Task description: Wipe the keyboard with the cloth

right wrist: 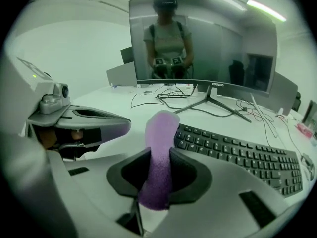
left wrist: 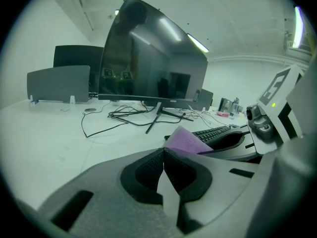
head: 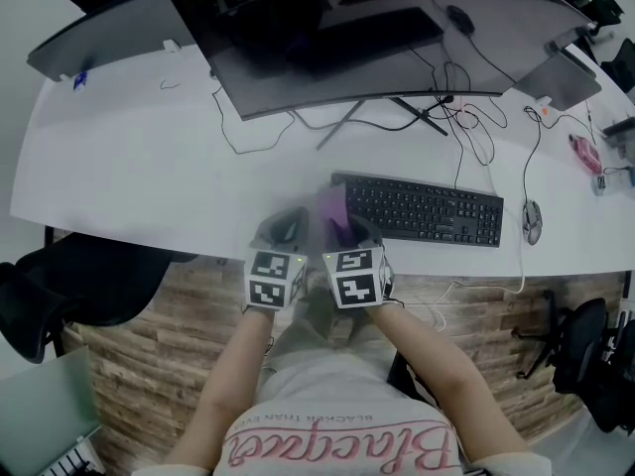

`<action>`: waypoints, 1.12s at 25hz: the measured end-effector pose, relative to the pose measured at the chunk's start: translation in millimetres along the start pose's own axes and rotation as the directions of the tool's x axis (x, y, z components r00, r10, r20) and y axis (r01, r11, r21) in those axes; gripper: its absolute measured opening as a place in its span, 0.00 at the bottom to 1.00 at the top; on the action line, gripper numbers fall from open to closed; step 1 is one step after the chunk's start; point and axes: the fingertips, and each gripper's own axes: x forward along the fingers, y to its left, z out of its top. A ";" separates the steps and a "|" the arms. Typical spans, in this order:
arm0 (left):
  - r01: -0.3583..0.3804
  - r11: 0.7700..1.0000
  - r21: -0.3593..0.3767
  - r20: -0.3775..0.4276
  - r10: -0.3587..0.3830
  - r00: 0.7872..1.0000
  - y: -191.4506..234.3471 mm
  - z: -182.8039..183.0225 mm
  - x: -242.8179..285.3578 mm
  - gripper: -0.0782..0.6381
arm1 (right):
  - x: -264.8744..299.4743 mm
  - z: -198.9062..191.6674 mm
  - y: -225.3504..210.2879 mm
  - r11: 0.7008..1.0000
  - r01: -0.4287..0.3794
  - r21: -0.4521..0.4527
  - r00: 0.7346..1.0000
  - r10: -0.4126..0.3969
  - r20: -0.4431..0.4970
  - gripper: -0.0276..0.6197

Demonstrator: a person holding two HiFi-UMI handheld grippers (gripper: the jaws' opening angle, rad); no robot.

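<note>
A black keyboard [head: 422,209] lies on the white desk [head: 149,181], also seen in the right gripper view as the keyboard [right wrist: 237,155]. My right gripper [right wrist: 159,168] is shut on a purple cloth [right wrist: 159,157] that sticks up between its pads, just off the keyboard's left end. In the head view the cloth [head: 330,206] shows above the right gripper [head: 349,234]. My left gripper [left wrist: 163,158] is shut with nothing in it, close beside the right one, at the desk's front edge [head: 285,228]. The cloth [left wrist: 185,142] shows past its jaws.
A large curved monitor [head: 377,28] stands behind the keyboard on a splayed stand, with loose cables [head: 466,127] around it. A mouse [head: 533,220] lies right of the keyboard. Grey dividers [head: 109,30] stand at the desk's back. Black chairs [head: 89,281] flank the person.
</note>
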 end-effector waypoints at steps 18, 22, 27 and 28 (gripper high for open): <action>0.028 0.999 0.026 -0.012 -0.028 1.000 -50.0 3.8 18.1 0.12 | -23.5 -22.7 -53.7 0.997 0.033 0.068 0.999 -0.032 -0.016 0.19; 0.039 0.999 0.036 -0.013 -0.038 0.999 -67.7 6.8 25.5 0.12 | -31.4 -29.7 -71.7 0.994 0.046 0.097 0.999 -0.044 -0.016 0.19; 0.053 0.997 0.051 -0.016 -0.053 0.998 -90.3 8.9 36.6 0.12 | -41.3 -38.4 -95.3 0.992 0.060 0.113 0.998 -0.058 -0.020 0.19; 0.057 0.997 0.056 -0.016 -0.057 0.998 -95.2 9.5 38.8 0.12 | -43.3 -40.3 -100.3 0.991 0.064 0.116 0.998 -0.062 -0.020 0.19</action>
